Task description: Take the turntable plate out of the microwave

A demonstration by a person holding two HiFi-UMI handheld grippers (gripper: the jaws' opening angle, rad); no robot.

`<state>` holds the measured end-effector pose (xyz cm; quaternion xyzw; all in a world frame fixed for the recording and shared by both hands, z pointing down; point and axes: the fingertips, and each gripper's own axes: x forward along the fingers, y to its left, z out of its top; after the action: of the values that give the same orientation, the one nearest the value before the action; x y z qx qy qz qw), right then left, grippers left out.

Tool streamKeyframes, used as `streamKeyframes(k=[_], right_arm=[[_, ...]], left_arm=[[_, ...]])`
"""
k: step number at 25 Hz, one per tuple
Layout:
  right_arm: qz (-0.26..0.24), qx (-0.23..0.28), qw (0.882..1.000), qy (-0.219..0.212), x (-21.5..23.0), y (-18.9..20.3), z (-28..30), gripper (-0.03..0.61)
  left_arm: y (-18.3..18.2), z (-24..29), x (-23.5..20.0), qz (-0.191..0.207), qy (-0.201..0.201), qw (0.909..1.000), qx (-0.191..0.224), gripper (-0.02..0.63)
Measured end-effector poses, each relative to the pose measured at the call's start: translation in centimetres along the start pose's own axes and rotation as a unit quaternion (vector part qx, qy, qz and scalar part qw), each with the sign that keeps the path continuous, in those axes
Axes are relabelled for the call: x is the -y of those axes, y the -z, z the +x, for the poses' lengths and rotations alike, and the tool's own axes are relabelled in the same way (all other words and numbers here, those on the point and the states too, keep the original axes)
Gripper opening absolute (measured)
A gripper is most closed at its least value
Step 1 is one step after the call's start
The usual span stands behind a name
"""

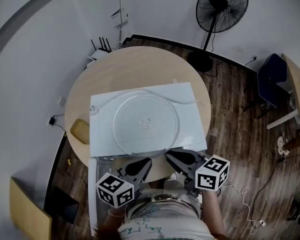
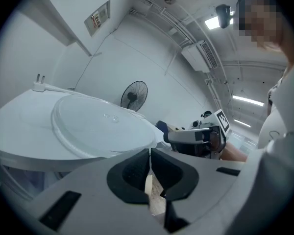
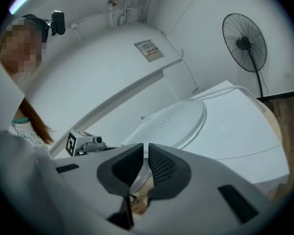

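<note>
Jaws: left gripper point(image 2: 150, 153) closed, nothing in them; right gripper point(image 3: 145, 148) together too, empty. Both sit side by side at the near edge of the microwave point(image 1: 192, 106), not touching the plate point(image 1: 146, 121). It lies flat on the microwave's top, at 12 o'clock from both grippers. Microwave stands on the round tabletop point(image 1: 140, 64). Beyond it at 1 o'clock, fan point(image 1: 221, 6) on the floor point(image 1: 240, 134).

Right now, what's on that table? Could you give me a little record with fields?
plate: clear glass turntable plate, flat on top of the white microwave
support: round wooden table
left claw: shut, empty, short of the plate
right claw: shut, empty, short of the plate
background: standing fan
</note>
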<state>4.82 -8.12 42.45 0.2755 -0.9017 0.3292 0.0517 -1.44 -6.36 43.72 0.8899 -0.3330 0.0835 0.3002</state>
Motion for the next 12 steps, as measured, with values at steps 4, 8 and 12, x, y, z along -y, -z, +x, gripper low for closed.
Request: streamKeyframes(k=[4, 8, 12], right_arm=[[-0.019, 0.03, 0.999, 0.027, 0.5, -1.7, 0.0, 0.015], [-0.062, 0.046, 0.996, 0.054, 1.2, -2.6, 0.5, 0.014], [-0.068, 0.067, 0.995, 0.043, 0.5, -4.0, 0.9, 0.0]], left_arm=[[-0.4, -0.2, -0.2, 0.009, -0.007, 0.9999, 0.004, 0.021], [-0.9, -0.5, -0.5, 0.032, -0.025, 0.9992, 0.005, 0.021], [-2.4, -1.3, -1.4, 0.061, -0.063, 0.996, 0.019, 0.021]])
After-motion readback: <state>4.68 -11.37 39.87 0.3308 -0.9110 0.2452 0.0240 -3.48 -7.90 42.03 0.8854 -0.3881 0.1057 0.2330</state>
